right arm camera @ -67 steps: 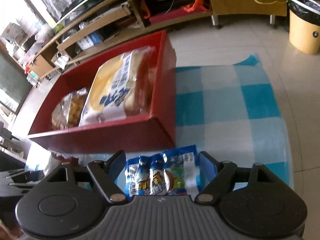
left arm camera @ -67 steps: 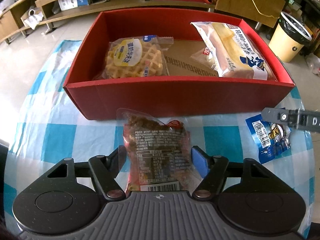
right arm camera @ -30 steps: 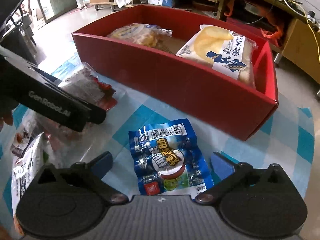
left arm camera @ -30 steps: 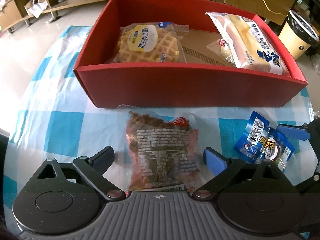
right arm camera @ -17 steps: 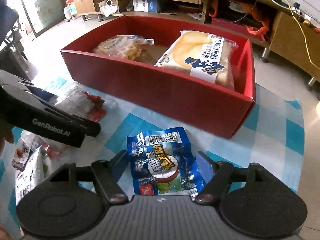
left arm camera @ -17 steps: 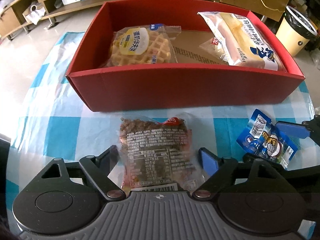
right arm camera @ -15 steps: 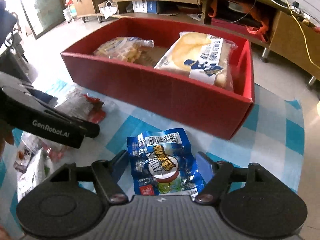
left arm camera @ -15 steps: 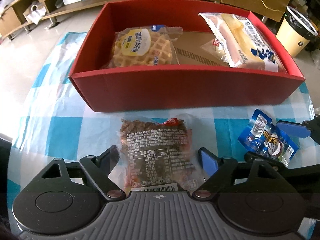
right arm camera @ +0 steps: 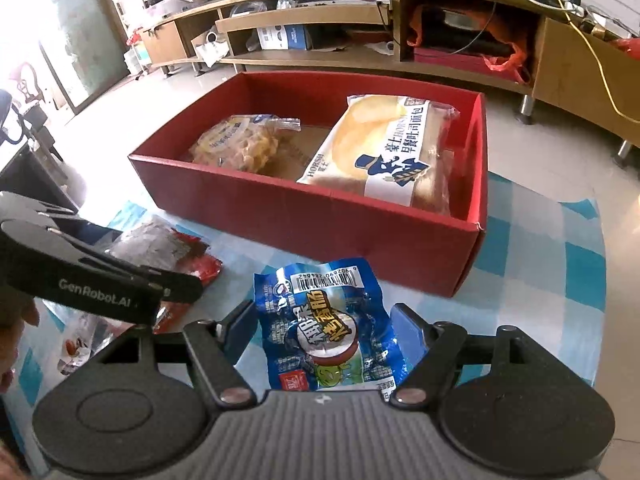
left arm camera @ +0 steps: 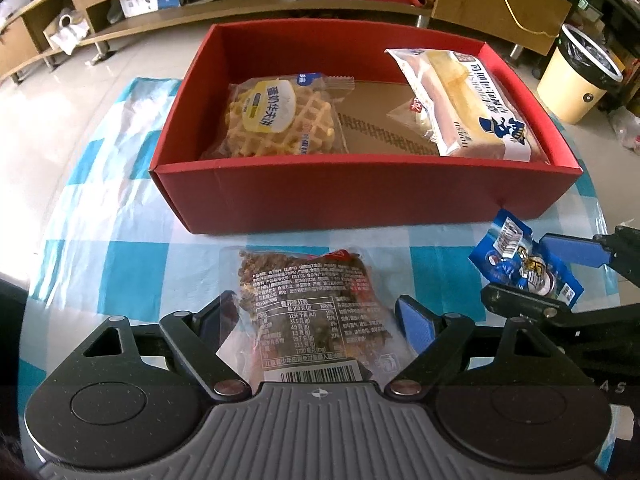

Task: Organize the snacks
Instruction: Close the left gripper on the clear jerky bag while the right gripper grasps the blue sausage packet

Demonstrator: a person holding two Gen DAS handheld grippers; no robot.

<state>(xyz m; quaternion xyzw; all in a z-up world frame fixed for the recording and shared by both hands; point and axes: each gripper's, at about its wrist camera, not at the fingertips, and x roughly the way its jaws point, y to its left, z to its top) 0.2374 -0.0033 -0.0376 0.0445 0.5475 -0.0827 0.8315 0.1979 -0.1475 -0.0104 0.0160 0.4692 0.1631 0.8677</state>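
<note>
A red box (left arm camera: 360, 200) stands on the blue-checked cloth and holds a waffle pack (left arm camera: 276, 116) on the left and a bread pack (left arm camera: 468, 108) on the right. My left gripper (left arm camera: 312, 322) has closed on a clear pack of brown meat snack (left arm camera: 312, 312) in front of the box. My right gripper (right arm camera: 326, 334) has closed on a blue sausage pack (right arm camera: 328, 328), raised slightly near the box's right front corner. The blue pack also shows in the left wrist view (left arm camera: 520, 264). The box also shows in the right wrist view (right arm camera: 320, 216).
More snack packs (right arm camera: 76, 344) lie at the left on the cloth in the right wrist view. A yellow waste bin (left arm camera: 580, 80) stands on the floor at the right. Low wooden shelves (right arm camera: 360, 36) run behind the table.
Both grippers have narrowed from wide open onto their packs. The blue pack has lifted and crumpled slightly between the right fingers. The views have shifted a little.
</note>
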